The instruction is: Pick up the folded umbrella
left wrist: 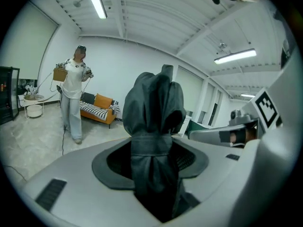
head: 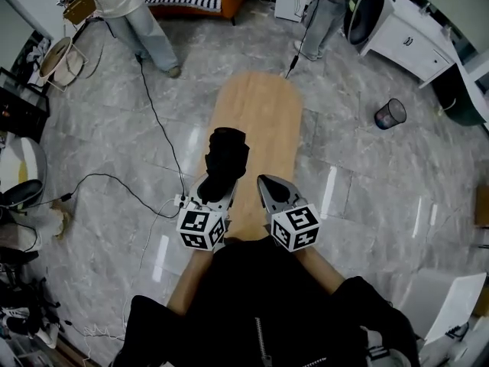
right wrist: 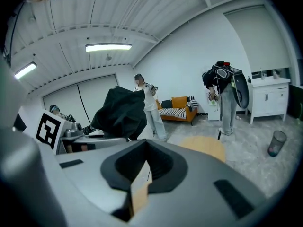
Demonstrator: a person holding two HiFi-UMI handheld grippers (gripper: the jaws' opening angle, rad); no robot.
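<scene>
**Clamping the folded umbrella [head: 225, 159] in the left gripper [head: 214, 193]**

Its jaws bite on the strapped waist of the black bundle. The bunched fabric bulges out past the tips, raised over the near left edge of the wooden table [head: 263, 113]. The right gripper [head: 267, 186], just to the right over the table's near end, is pinched fully together with nothing inside.

Here's the risk, as I judge it: that fabric is soft and the bulk sits ahead of the pads, so a tilt or a quick swing could let it slide out.

Room to move? The tabletop is bare right out to its rounded far end. A cable [head: 157, 121] snakes across the floor left of the table, and a wastebasket [head: 390, 113] sits well to its right. Two people [head: 134, 14] stand beyond the far end.
</scene>
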